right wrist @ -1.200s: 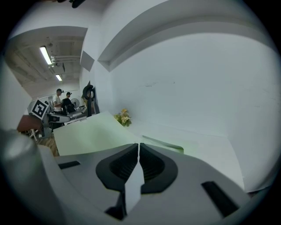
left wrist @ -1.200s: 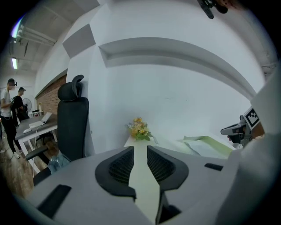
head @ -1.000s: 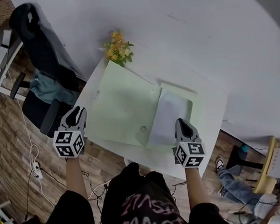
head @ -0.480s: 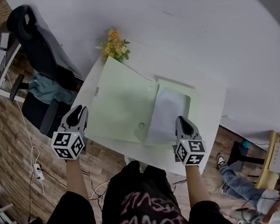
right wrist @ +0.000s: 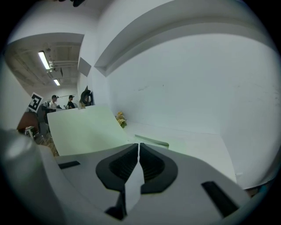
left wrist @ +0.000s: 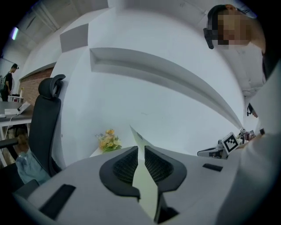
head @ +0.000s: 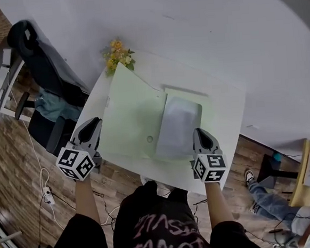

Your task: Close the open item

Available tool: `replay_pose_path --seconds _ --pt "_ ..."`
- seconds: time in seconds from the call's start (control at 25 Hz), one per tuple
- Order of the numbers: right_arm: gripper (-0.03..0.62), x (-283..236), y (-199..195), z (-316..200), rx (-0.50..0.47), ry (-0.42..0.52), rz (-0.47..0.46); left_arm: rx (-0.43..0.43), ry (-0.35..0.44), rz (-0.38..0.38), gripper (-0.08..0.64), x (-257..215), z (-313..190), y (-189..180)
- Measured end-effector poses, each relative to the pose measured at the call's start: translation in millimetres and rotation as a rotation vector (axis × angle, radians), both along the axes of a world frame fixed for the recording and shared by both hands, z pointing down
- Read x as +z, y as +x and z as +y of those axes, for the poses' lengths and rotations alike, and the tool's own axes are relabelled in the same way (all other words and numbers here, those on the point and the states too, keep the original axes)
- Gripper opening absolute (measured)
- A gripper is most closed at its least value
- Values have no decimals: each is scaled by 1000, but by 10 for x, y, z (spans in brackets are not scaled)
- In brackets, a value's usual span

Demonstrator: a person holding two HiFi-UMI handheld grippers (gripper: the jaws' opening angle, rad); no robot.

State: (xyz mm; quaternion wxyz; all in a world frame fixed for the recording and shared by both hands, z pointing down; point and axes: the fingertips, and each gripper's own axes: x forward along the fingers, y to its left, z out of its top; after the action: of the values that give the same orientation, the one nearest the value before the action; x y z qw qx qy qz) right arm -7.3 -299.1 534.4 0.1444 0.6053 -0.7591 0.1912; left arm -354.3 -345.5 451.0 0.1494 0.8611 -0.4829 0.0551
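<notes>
Flowers (head: 116, 53) sit at the far left corner of the white tabletop (head: 229, 115). We see a big green folder (head: 133, 117) lying open across the middle of the tabletop, and it reaches close to the near edge. Its left cover is the wide green part toward the left edge. In the right gripper view this cover (right wrist: 88, 127) looks tipped up a bit, not flat. A white sheet (head: 179, 124) lies on the right half of the folder, and a thin strip of green shows past the sheet on its far side. We hold the left tool (head: 93, 128) at the left edge of the tabletop. In the left gripper view the left tool (left wrist: 141, 151) is pinched tight on the thin green cover (left wrist: 147, 184), and the flowers (left wrist: 108, 139) show behind it. We hold the right tool (head: 201, 136) by the near edge of the tabletop, at the near right corner of the white sheet. In the right gripper view the right tool (right wrist: 138, 147) is pinched tight on the white sheet (right wrist: 133, 184). A dark chair (head: 37, 55) stands on the wood floor (head: 8, 159), off the left edge of the tabletop.
</notes>
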Motion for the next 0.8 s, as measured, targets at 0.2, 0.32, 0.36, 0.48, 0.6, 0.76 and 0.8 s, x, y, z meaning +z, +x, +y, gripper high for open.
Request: replay_pose_path --seconds 0.2,0.32,0.36,0.48,0.6,0.76,0.8 --pt "28 -14 233 -5 -1 13 -18 41 33 -31 54 -141 55 330" --pt "28 -7 351 20 -4 20 -27 62 40 -42 54 -172 105 515" --pt "28 -5 390 35 -6 22 -28 62 42 -43 54 -180 121 568" --pt "28 -13 524 83 -10 25 -32 68 49 -37 52 -212 174 734" --pt "28 -66 701 112 -7 39 -33 79 51 -26 52 -233 200 930" --pt "28 -39 995 139 -5 30 -64 34 56 -47 52 -246 235 1175" --pt "28 -41 1045 134 -24 29 -62 12 66 -58 52 -280 251 1236"
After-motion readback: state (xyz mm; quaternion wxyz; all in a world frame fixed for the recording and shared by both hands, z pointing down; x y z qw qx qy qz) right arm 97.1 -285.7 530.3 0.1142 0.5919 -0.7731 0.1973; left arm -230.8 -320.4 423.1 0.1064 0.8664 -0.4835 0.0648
